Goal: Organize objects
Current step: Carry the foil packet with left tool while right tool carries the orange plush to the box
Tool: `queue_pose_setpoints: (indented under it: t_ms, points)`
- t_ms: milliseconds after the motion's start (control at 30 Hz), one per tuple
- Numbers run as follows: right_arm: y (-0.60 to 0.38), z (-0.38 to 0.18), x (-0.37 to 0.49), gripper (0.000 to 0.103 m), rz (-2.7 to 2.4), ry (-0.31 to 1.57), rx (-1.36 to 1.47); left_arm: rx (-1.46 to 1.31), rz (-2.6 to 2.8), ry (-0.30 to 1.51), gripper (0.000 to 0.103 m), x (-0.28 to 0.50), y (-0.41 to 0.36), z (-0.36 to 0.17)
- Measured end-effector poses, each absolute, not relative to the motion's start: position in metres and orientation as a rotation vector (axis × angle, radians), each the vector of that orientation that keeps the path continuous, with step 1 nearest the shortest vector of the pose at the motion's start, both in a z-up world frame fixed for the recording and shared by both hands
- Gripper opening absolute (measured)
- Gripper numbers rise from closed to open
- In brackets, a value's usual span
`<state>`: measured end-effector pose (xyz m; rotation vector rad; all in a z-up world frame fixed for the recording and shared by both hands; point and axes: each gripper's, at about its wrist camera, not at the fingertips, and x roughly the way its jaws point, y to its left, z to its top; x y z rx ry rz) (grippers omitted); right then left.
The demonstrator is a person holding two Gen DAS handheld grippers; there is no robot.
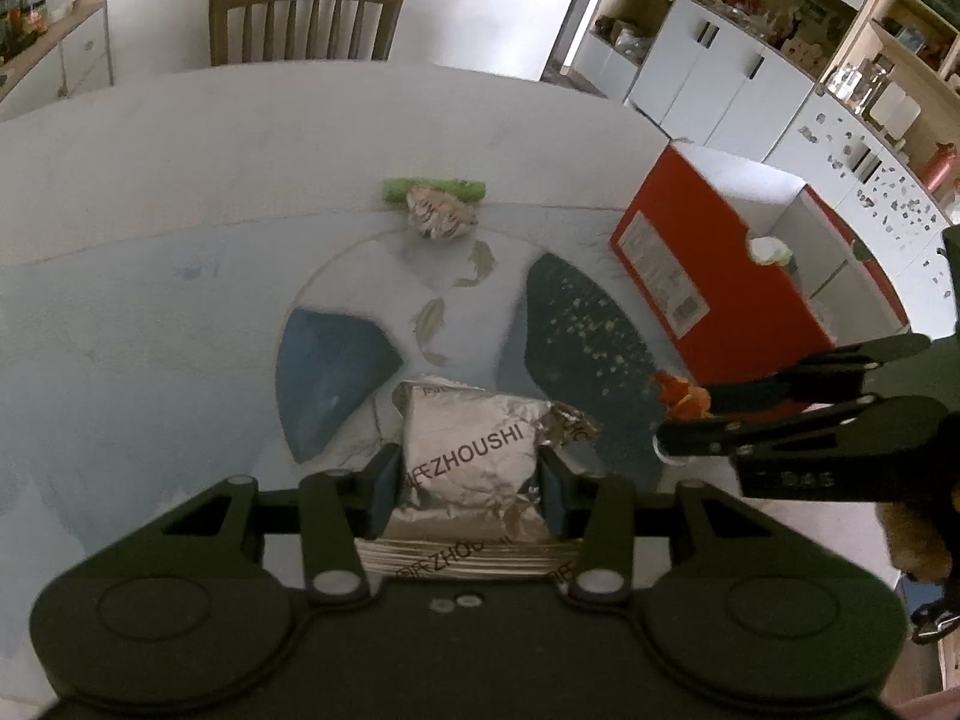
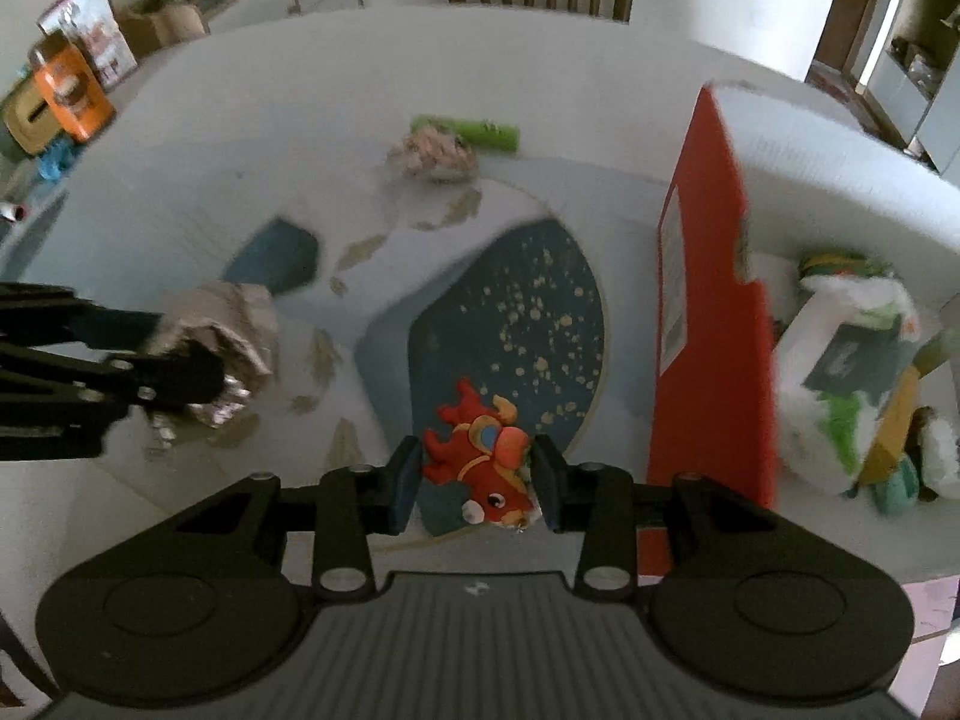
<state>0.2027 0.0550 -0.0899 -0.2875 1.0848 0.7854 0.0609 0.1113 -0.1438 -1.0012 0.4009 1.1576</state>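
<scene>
My left gripper [image 1: 470, 483] is shut on a silver foil packet [image 1: 468, 450] printed ZHOUSHI, held just over the blue-patterned mat [image 1: 180, 312]. My right gripper [image 2: 477, 483] is shut on a small red fish plush [image 2: 477, 462], close to the left wall of the red box [image 2: 708, 360]. In the left wrist view the right gripper [image 1: 678, 426] shows at the right with the orange-red plush [image 1: 681, 399] at its tip. The right wrist view has the left gripper [image 2: 198, 360] at the left holding the crumpled foil packet [image 2: 234, 324].
A crumpled wrapper [image 1: 441, 213] and a green tube [image 1: 462, 189] lie at the mat's far edge. The open red box [image 1: 726, 276] stands on the right and holds plush toys and packets [image 2: 840, 372]. A wooden chair [image 1: 303, 18] is behind the table; shelves [image 1: 780, 60] line the right.
</scene>
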Motion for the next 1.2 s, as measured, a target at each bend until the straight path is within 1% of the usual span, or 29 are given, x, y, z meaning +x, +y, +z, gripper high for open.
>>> queue_pose_setpoints:
  t_ms: [267,600,1067,1200]
  points:
    - [0.021,-0.044,0.205,0.038,0.814,1.050,-0.201,-0.940,1.153,0.370,0.045,0.077,0.106,-0.102]
    - [-0.040,-0.007,0.229,0.038,0.800,1.020,-0.101,-0.856,1.111,0.350,0.045,0.121,0.116,-0.050]
    - [-0.127,0.013,0.301,0.038,0.715,0.935,-0.018,-0.738,1.068,0.426,0.045,0.205,0.142,-0.009]
    - [-0.149,0.010,0.323,0.038,0.680,0.913,-0.011,-0.707,1.062,0.445,0.045,0.230,0.155,0.000]
